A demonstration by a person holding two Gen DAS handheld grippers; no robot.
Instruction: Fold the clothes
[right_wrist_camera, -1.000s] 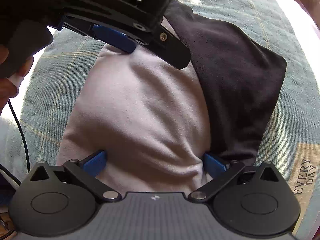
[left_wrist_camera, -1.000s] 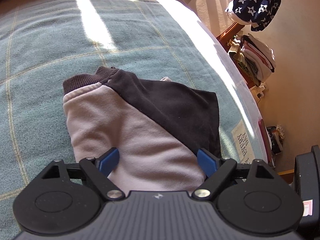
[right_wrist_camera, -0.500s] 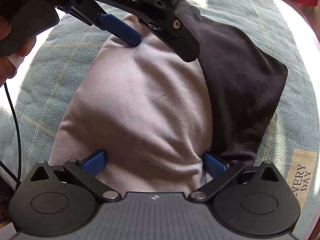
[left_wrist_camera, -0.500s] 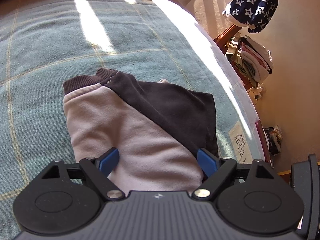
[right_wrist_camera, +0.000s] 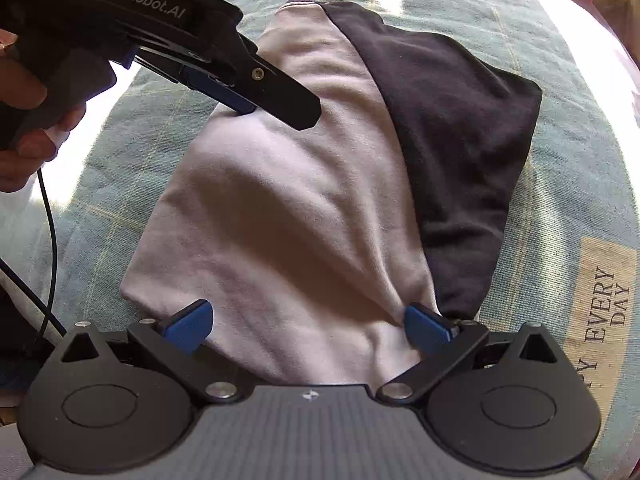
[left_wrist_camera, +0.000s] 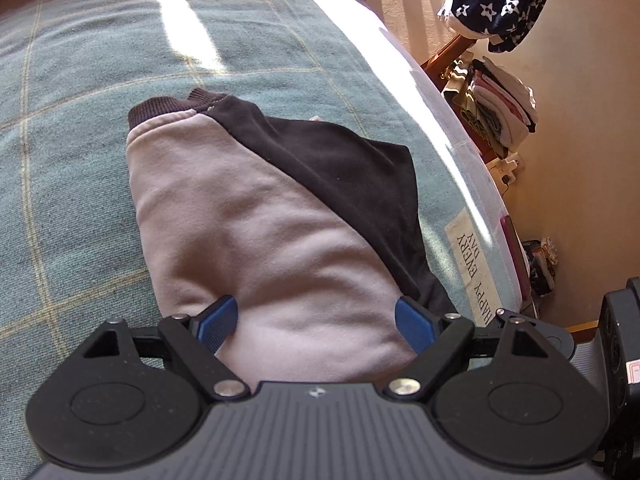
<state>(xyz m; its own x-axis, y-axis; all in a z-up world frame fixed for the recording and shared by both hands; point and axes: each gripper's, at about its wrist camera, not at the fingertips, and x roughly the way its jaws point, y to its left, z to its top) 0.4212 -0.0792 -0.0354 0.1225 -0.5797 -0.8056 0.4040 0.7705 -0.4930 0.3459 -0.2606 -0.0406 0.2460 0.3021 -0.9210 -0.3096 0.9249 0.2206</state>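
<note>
A pale lilac and dark brown sweatshirt with a ribbed brown collar (left_wrist_camera: 256, 216) lies folded on a teal blanket with thin yellow check lines (left_wrist_camera: 72, 184) that covers the bed, its collar end pointing away from both cameras and its near edge under the two tools. The dark sleeve section (right_wrist_camera: 452, 140) is laid over the right side of the pale body, which reads as a side fold already made to narrow the garment into a strip. The left gripper (left_wrist_camera: 316, 318) points steeply down over the near edge with its blue pads (left_wrist_camera: 218, 318) spread wide, one on each side of the pale cloth; the fabric bulges between them but neither pad visibly presses it, so it appears to hold nothing. The right gripper (right_wrist_camera: 306, 326) stands the same way, jaws wide, the cloth rising in a soft ridge between them with no pinch visible. Seen from the right wrist, the left tool hangs above the far left part of the garment, held by a hand (right_wrist_camera: 24, 120). Both tools straddling the hem suggests they are placed either to take it for a lengthwise fold toward the collar, or to leave a fold just pressed flat; which, the views cannot settle. A cream label reading "HAPPY EVERY DAY" (left_wrist_camera: 472, 268) marks the blanket edge beside the sleeve.
</note>
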